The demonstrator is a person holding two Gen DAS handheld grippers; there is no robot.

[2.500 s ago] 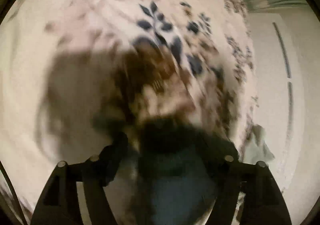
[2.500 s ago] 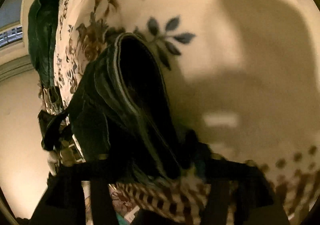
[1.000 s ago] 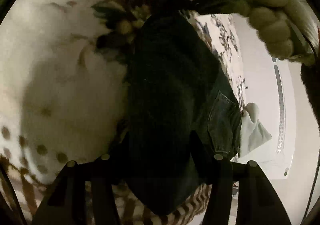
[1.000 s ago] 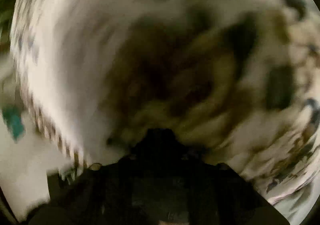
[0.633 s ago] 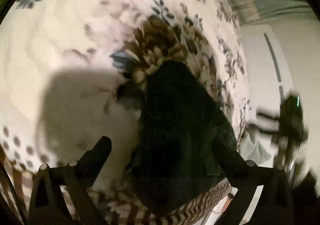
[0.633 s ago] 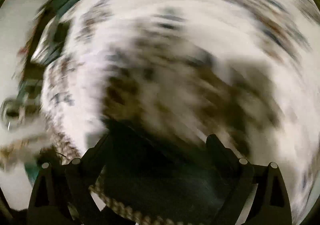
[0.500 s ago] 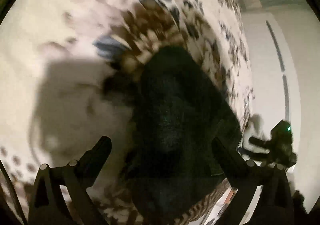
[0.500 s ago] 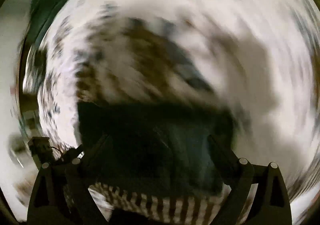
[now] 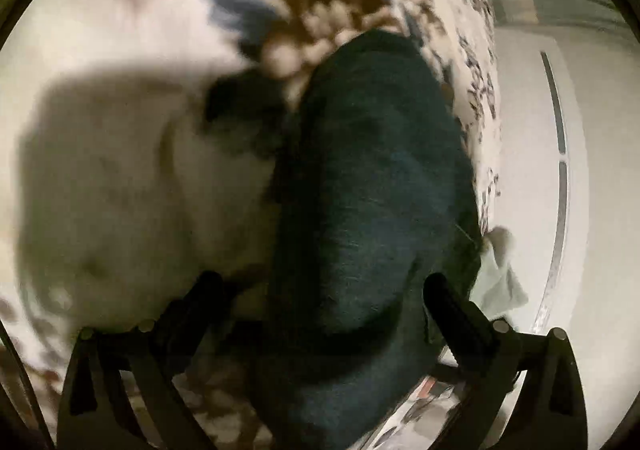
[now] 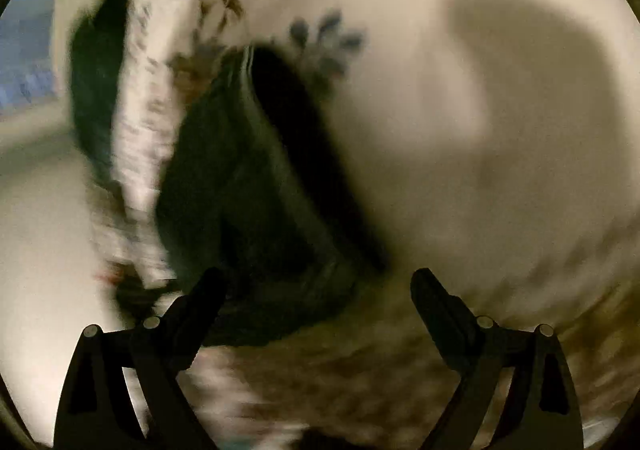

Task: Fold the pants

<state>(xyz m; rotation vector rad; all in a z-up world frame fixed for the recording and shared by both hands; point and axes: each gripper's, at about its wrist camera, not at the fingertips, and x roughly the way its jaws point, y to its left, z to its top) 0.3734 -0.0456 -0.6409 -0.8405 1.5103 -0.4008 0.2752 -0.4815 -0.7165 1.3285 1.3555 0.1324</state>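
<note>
Both views are pretty blurry, but the pants (image 9: 372,210) sit as a dark folded bundle on the floral bedspread (image 9: 120,30), close to its near edge. The left gripper (image 9: 320,290) is spread wide with nothing in it, the bundle right in front. The right gripper (image 10: 318,286) is also released, the pants (image 10: 256,202) off to its left. Probably the fold is basically done, so the best move is squaring the edges gently, not regrabbing.
</note>
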